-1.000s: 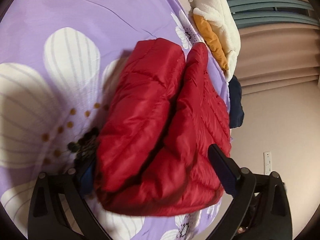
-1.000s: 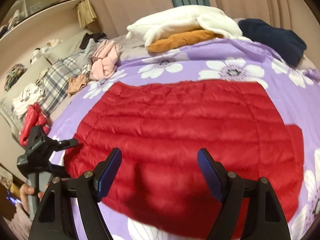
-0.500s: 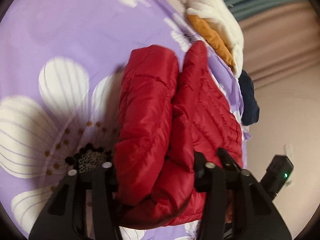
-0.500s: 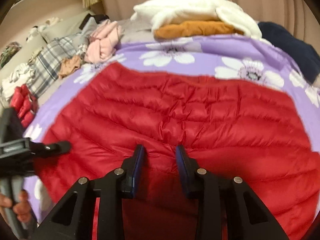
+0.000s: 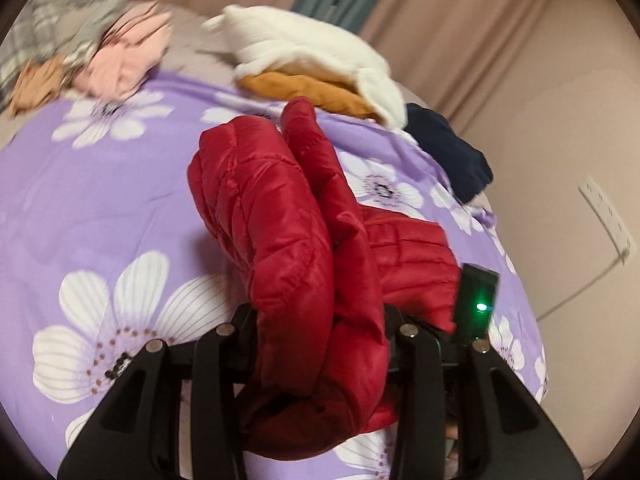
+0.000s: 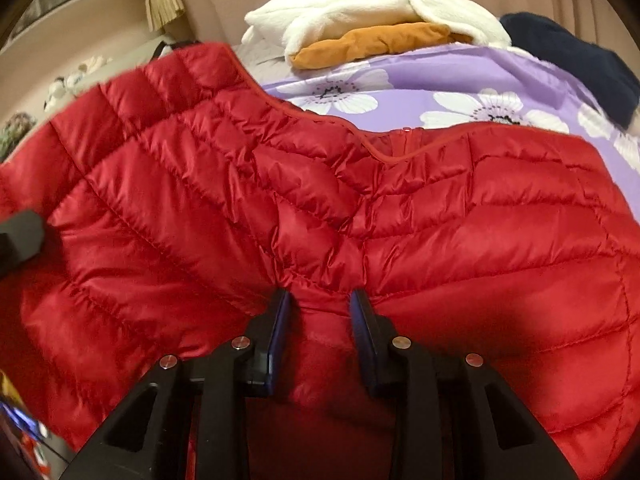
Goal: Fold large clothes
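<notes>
Left wrist: left gripper (image 5: 320, 344) jaws closing, clamped on bunched red puffer jacket (image 5: 288, 216) at lower centre, over purple floral bed (image 5: 100, 200). Right wrist: right gripper (image 6: 320, 332) narrow, pinching jacket hem, quilted panel filling frame; zipper visible only here.

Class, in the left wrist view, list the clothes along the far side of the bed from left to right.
Pink clothes → white fleece → orange garment → navy garment.
</notes>
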`<state>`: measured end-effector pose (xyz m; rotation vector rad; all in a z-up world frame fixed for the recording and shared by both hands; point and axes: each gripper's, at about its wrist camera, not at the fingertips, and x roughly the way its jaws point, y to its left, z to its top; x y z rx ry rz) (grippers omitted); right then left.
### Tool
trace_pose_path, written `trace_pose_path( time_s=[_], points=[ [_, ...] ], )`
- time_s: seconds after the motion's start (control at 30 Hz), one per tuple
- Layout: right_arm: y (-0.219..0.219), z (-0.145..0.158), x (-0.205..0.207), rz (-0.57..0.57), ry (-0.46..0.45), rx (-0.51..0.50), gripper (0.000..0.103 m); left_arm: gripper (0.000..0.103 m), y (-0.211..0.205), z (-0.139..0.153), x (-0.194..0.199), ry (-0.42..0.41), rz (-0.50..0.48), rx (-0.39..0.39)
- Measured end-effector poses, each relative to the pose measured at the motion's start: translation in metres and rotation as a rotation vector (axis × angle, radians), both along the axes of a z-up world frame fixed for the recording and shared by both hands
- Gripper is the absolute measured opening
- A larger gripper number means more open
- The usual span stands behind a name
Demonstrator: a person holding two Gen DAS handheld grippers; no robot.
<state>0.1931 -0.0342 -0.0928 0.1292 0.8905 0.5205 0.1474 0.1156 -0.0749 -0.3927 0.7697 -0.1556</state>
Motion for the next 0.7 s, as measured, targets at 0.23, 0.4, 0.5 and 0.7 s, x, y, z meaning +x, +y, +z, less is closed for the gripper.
trace_pose_path(
  time_s=[0.23, 0.4, 0.5, 0.7],
  points=[
    [-0.020, -0.004, 0.011, -0.012, 0.077, 0.153, 0.034, 0.040, -0.044, 0.017, 0.005, -0.034, -0.086, 0.085],
    [-0.055, -0.009, 0.022, -0.040, 0.206, 0.398, 0.033, 0.040, -0.064, 0.024, 0.007, -0.054, -0.138, 0.103],
    [-0.077, 0.010, 0.007, -0.067, 0.156, 0.426, 0.033, 0.040, -0.075, 0.029, 0.006, -0.065, -0.160, 0.134],
    [-0.131, 0.052, -0.043, -0.159, -0.007, 0.246, 0.033, 0.040, -0.093, 0.028, 0.003, -0.070, -0.186, 0.193]
  ],
)
